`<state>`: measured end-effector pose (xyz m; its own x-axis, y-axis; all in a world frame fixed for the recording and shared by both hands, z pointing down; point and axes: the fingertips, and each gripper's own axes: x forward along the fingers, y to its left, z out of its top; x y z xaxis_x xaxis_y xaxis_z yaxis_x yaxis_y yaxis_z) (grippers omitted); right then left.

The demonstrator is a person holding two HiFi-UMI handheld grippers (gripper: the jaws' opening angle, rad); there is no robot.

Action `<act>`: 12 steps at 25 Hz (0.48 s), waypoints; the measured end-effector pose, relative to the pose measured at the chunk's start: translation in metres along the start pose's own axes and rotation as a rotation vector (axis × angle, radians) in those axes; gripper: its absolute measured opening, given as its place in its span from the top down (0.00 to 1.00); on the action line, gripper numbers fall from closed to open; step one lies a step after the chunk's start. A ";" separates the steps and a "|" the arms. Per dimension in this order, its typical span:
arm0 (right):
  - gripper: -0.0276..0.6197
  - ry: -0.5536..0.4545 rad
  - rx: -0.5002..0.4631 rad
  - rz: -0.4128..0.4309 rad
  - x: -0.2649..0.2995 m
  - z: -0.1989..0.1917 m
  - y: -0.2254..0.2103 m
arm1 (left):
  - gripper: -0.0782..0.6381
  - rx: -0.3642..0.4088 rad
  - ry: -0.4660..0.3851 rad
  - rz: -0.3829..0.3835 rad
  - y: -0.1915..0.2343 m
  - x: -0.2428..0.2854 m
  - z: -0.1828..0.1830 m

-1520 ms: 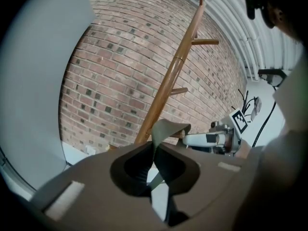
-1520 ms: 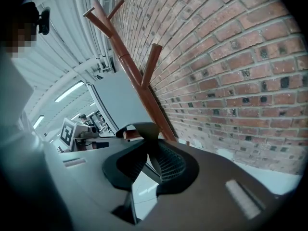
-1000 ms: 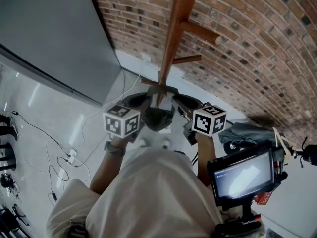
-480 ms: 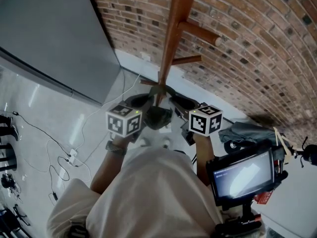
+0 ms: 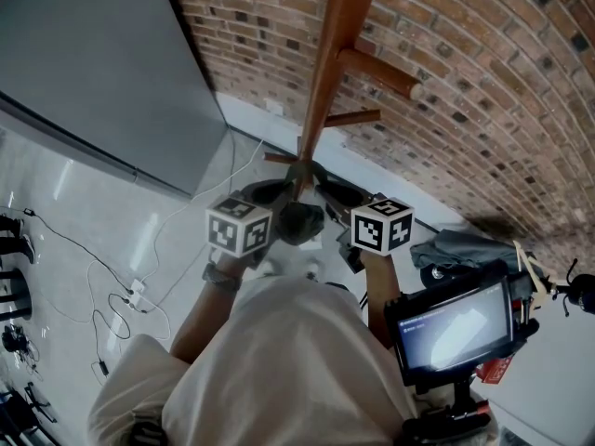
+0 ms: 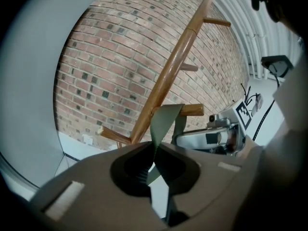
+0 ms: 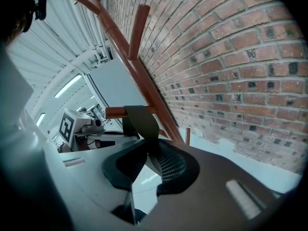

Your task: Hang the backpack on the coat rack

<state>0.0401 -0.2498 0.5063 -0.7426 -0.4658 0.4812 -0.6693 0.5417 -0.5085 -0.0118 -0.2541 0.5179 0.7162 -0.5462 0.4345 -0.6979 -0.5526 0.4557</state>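
Note:
A wooden coat rack (image 5: 327,72) stands against the brick wall, with pegs sticking out at several heights. The dark olive backpack (image 5: 299,219) hangs between my two grippers at the foot of the pole. Its olive strap (image 6: 166,121) loops over a low peg (image 6: 195,110). My left gripper (image 6: 155,160) is shut on one side of that strap. My right gripper (image 7: 148,160) is shut on the strap (image 7: 142,121) where it comes down from the same peg (image 7: 115,112). In the head view only the marker cubes of the left gripper (image 5: 239,228) and right gripper (image 5: 381,226) show clearly.
A brick wall (image 5: 483,82) runs behind the rack and a large grey panel (image 5: 93,63) stands to its left. Cables (image 5: 121,295) trail over the white floor. A grey cloth (image 5: 465,247) and a screen on a stand (image 5: 456,328) sit at the right.
Both marker cubes have drifted slightly closer together, toward the rack pole, and the left one sits a little lower. Both grips on the strap are unchanged.

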 end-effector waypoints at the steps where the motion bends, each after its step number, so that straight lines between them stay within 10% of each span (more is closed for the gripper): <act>1: 0.86 0.001 0.001 0.000 0.000 0.000 -0.001 | 0.88 0.000 0.000 -0.001 0.000 0.001 0.001; 12: 0.86 0.015 0.005 0.002 0.010 -0.001 -0.006 | 0.88 -0.004 0.017 -0.014 0.003 0.010 -0.002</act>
<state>0.0370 -0.2568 0.5146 -0.7436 -0.4538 0.4911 -0.6679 0.5392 -0.5130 -0.0063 -0.2603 0.5252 0.7261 -0.5278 0.4408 -0.6876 -0.5579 0.4646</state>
